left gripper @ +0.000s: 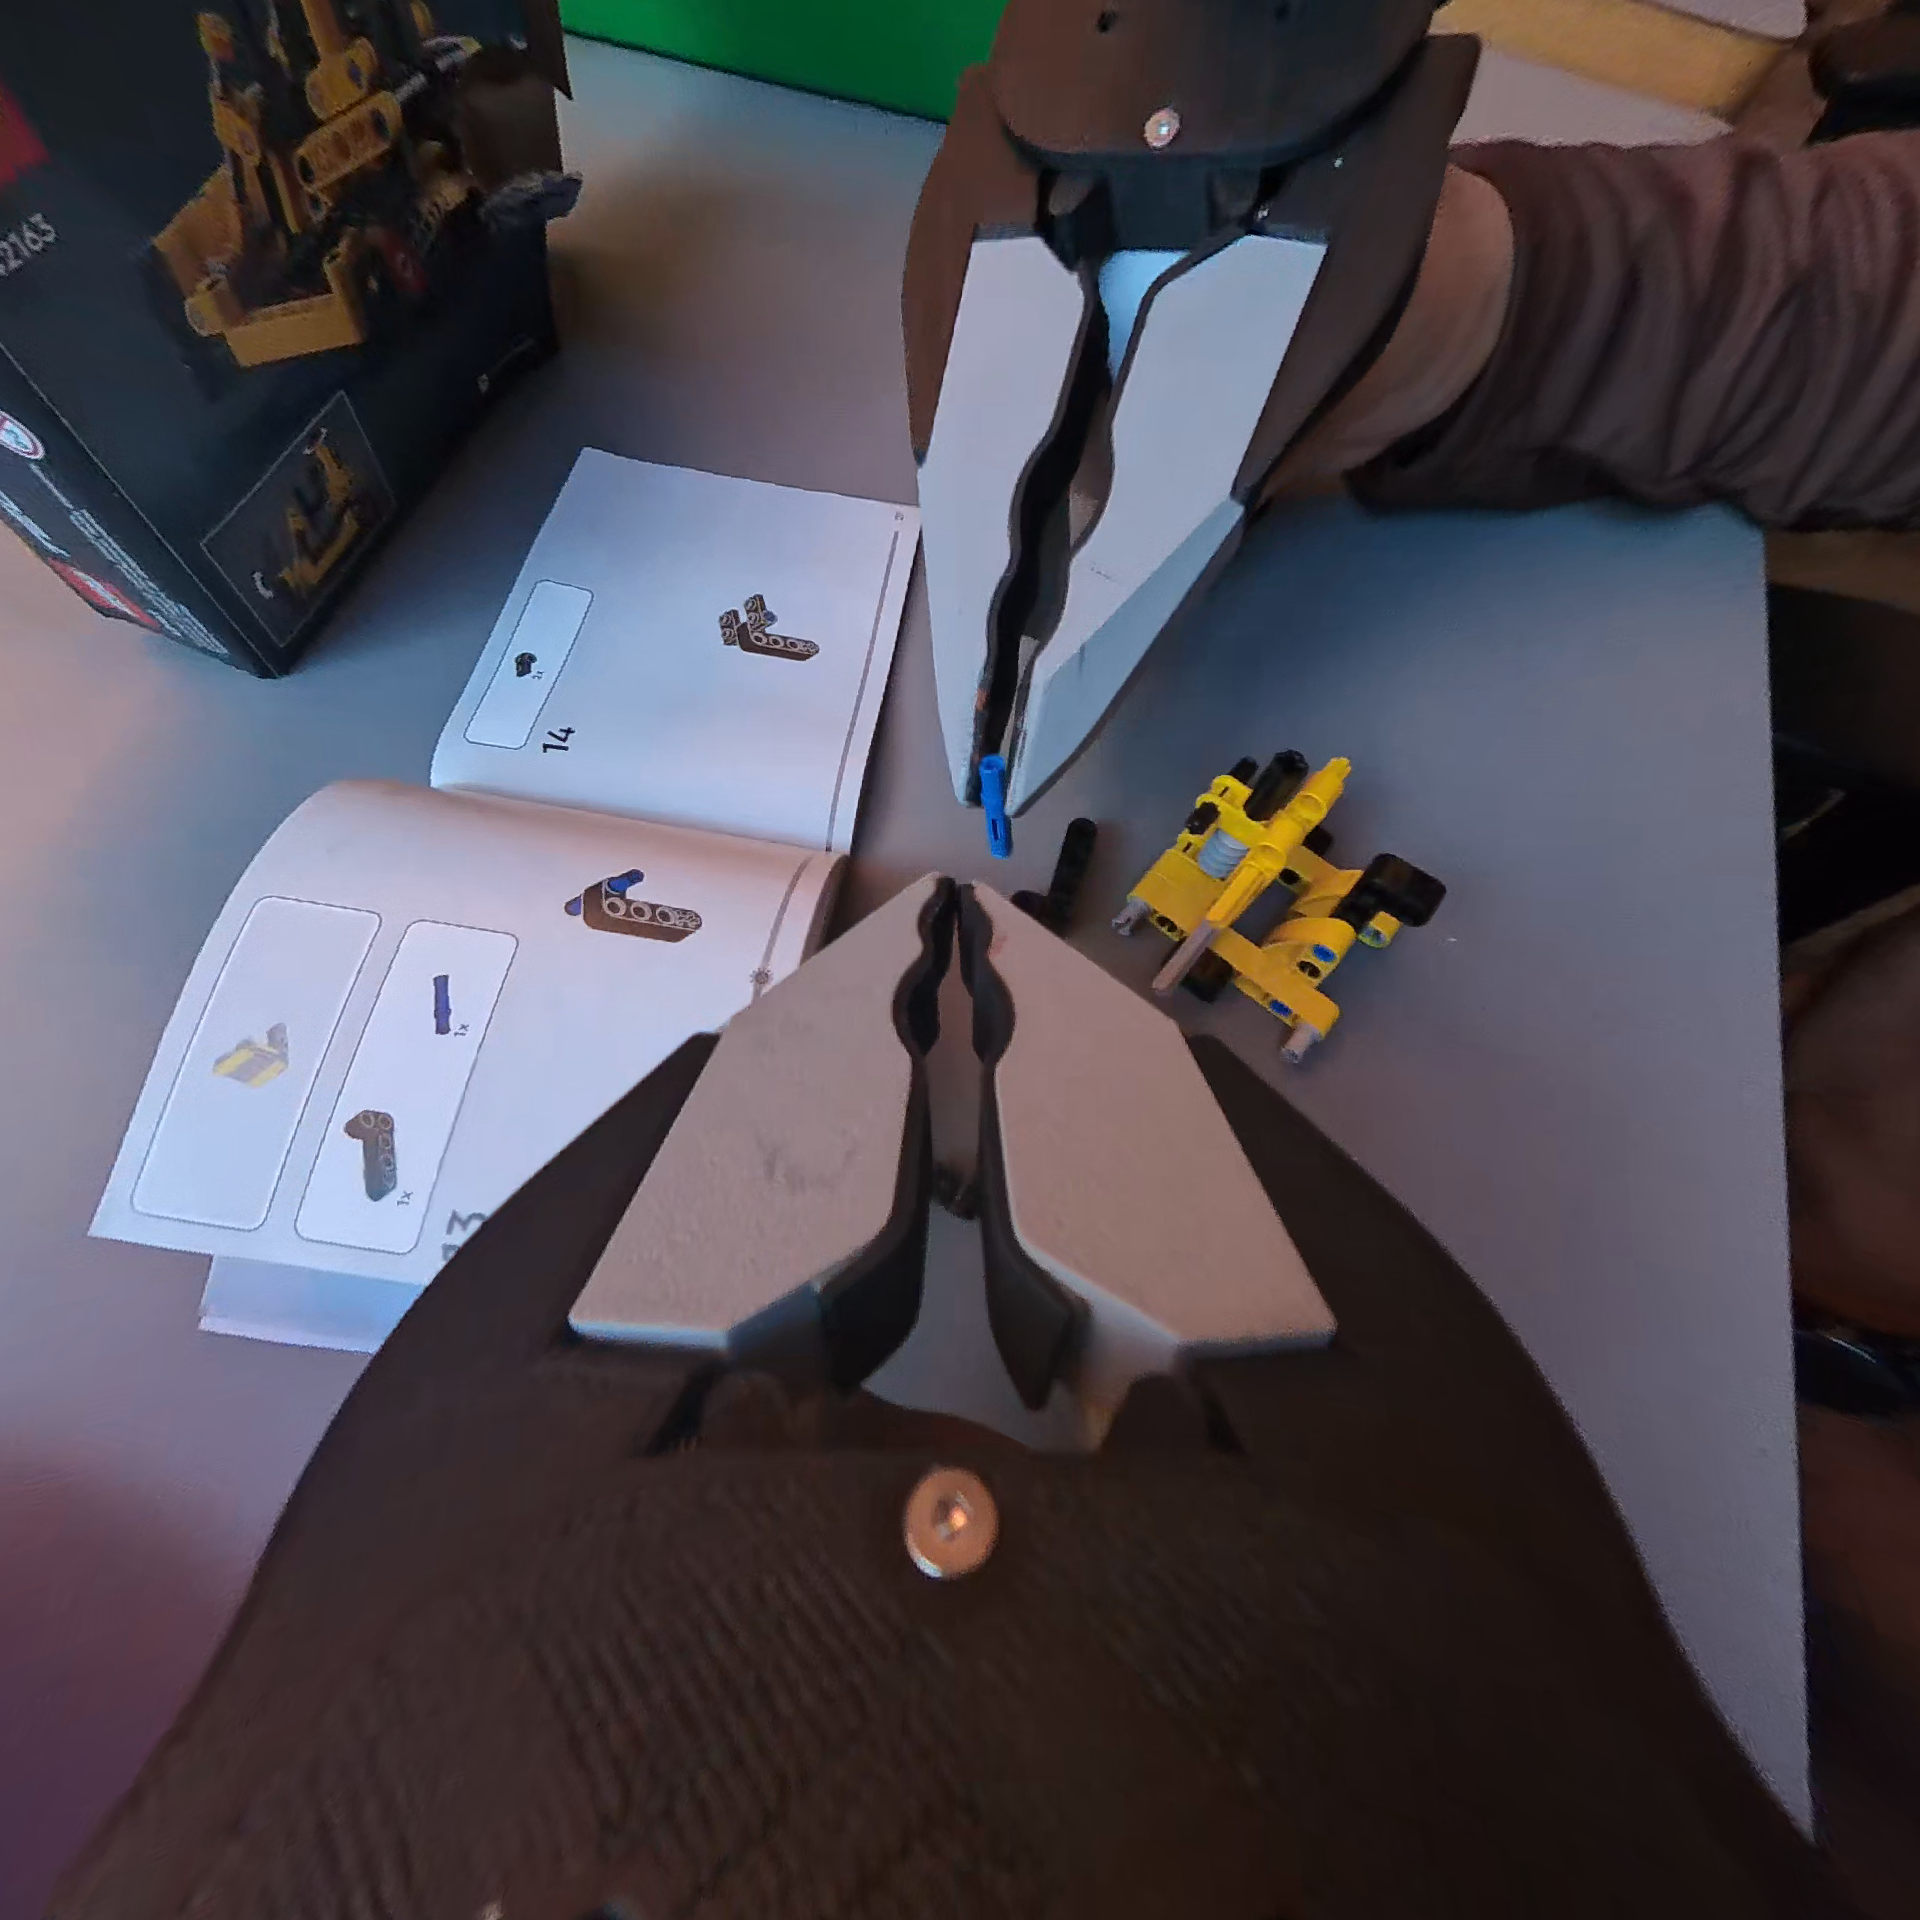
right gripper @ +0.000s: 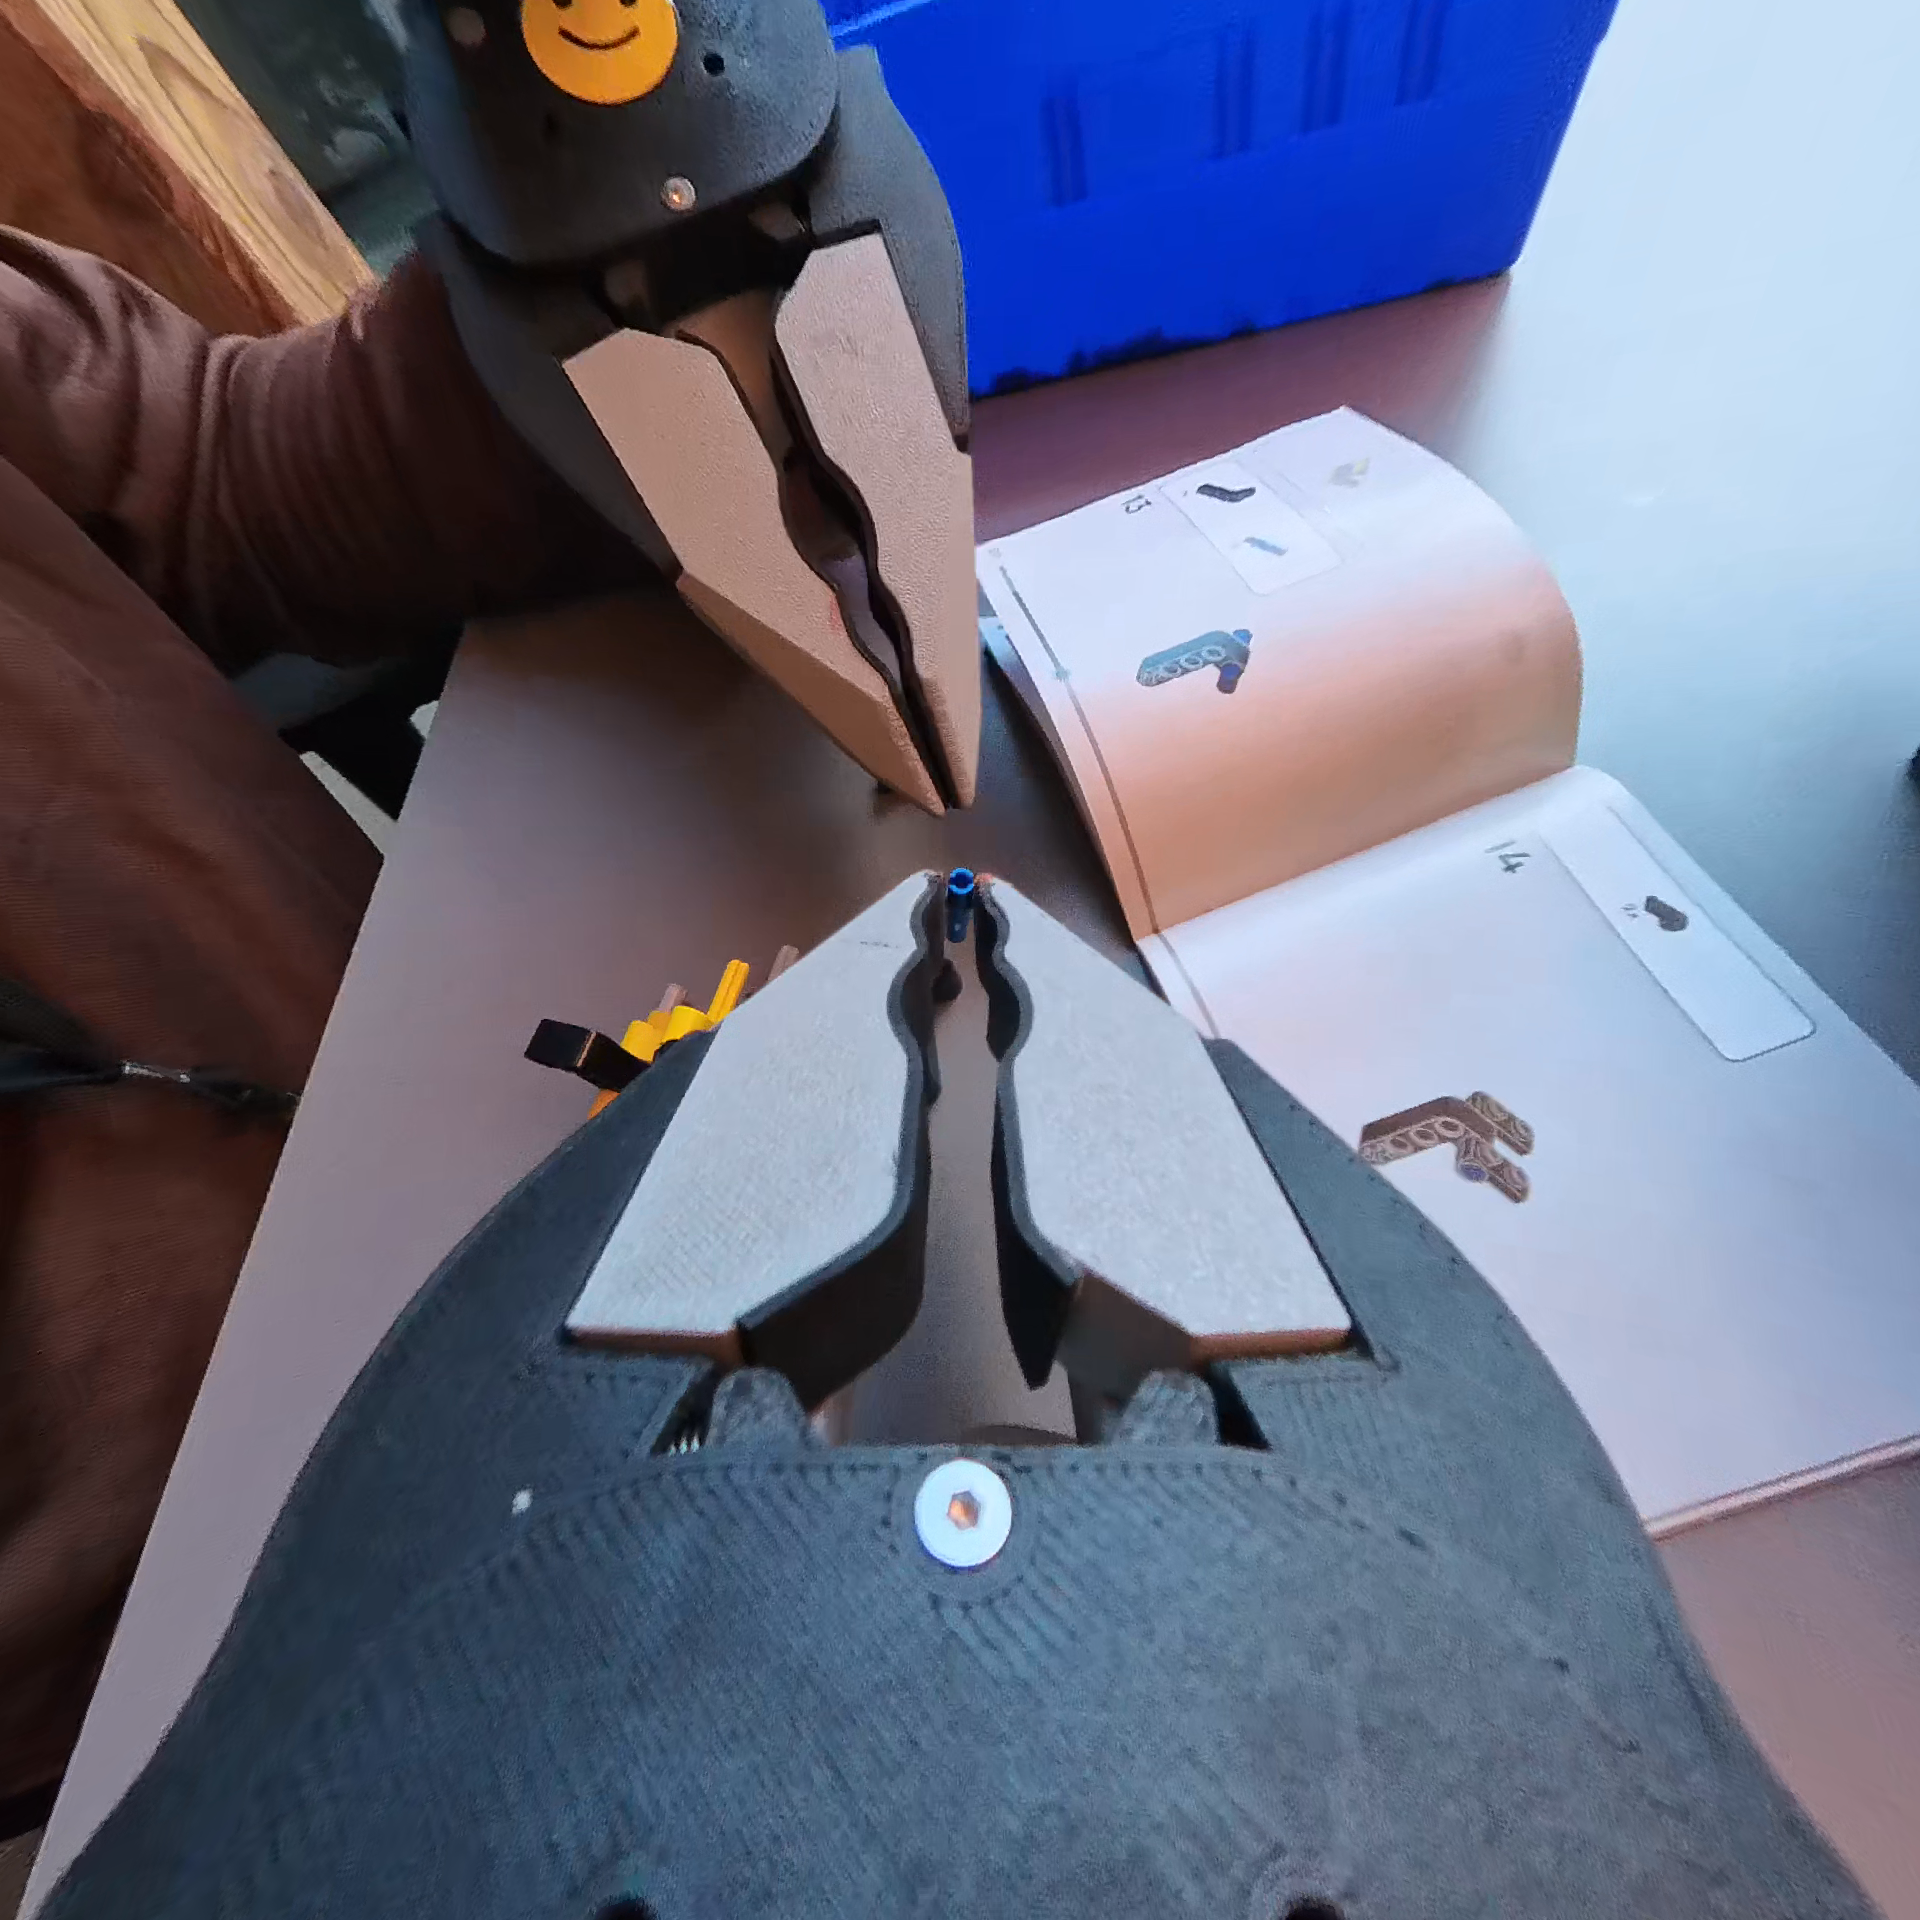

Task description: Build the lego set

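Observation:
My right gripper (right gripper: 958, 883) is shut on a small blue pin (right gripper: 958, 902) held upright at its tips. In the left wrist view the right gripper (left gripper: 992, 800) points down with the blue pin (left gripper: 995, 808) sticking out below it. My left gripper (left gripper: 956, 888) is shut with nothing visible in it; in the right wrist view the left gripper (right gripper: 951, 805) is tip to tip with the right one. A black beam (left gripper: 1068, 868) lies on the table just past the left tips. A yellow part-built model (left gripper: 1268, 904) lies to its right, and the model (right gripper: 665, 1023) peeks out left of the right gripper.
An open instruction booklet (left gripper: 665, 665) lies left of the grippers, and the booklet (right gripper: 1351, 727) also shows in the right wrist view. The set's dark box (left gripper: 260, 312) stands far left. A blue bin (right gripper: 1247, 156) stands behind. A person's sleeve (left gripper: 1662, 312) lies at the table's right edge. The tips of both grippers are at nearly the same place.

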